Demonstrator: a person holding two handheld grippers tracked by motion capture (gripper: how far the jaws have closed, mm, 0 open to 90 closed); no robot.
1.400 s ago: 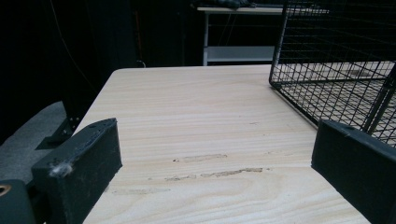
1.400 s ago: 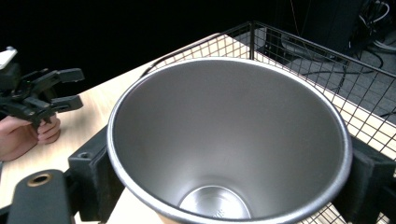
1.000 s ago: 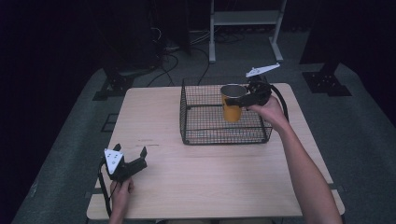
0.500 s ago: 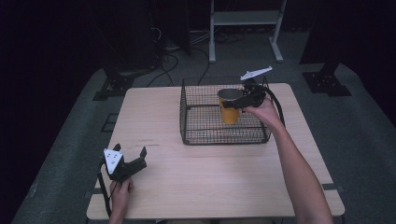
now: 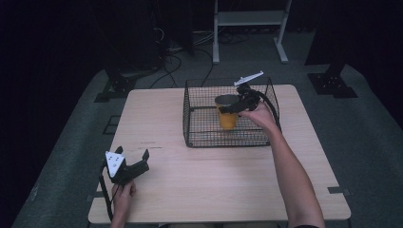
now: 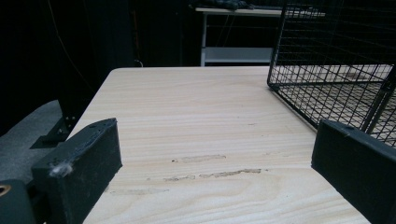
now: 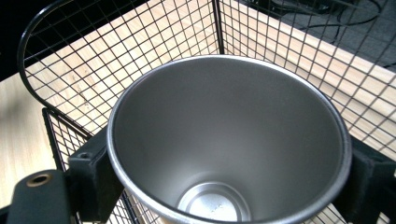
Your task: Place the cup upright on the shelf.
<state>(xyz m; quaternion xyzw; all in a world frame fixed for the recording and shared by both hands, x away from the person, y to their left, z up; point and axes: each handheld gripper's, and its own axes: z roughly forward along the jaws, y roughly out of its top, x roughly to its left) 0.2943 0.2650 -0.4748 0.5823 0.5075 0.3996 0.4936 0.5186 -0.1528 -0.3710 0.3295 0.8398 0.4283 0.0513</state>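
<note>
Gripping orange cup [image 5: 227,114] with right gripper [image 5: 236,105] inside wire basket [image 5: 199,138], upper centre of high view; left gripper [image 5: 130,167] idling lower left, jaws spread. Showing spread jaws over table [image 6: 196,116] in left gripper view. Pinching cup's steel rim [image 7: 224,140] from both sides in right gripper view; judging rigid, light, smooth-walled, slip-prone; gripping just under rim.

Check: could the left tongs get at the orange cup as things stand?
Probably not directly: the cup sits inside the wire basket, already clamped by the right tongs. The left tongs rest open at the table's near-left, mesh wall between.
</note>
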